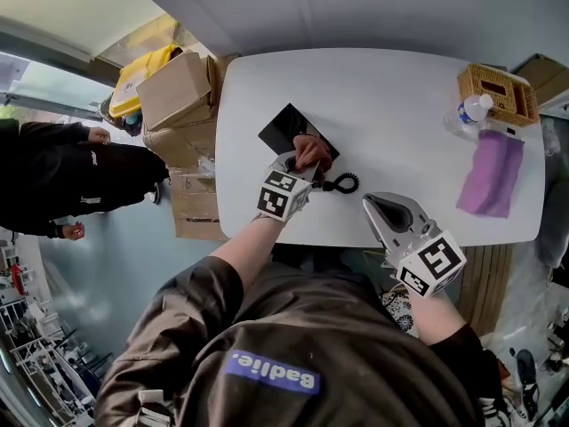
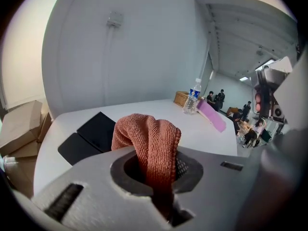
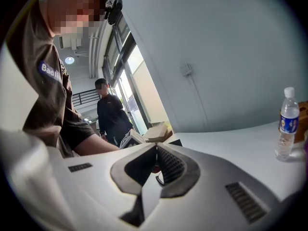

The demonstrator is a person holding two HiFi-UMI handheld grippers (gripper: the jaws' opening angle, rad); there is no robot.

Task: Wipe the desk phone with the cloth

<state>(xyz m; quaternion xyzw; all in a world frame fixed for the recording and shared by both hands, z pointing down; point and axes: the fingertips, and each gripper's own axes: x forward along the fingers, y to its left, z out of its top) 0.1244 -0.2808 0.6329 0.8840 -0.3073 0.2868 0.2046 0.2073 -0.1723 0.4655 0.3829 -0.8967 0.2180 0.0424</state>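
While left gripper [image 1: 296,165] clamps cloth [image 1: 314,153] over white table [image 1: 400,96] — right gripper [image 1: 373,205] closed, empty.

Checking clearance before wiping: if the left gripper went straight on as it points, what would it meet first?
Likely the flat black desk phone on the white table; the left gripper, shut on a rust-red terry cloth, points toward it. Depth is uncertain.

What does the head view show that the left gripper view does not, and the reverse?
Only the head view: the coiled cord and the person's shirt. Only the left gripper view: a wall box and people beyond the bottle. Both: the left gripper shut on the cloth, the black phone, the bottle.
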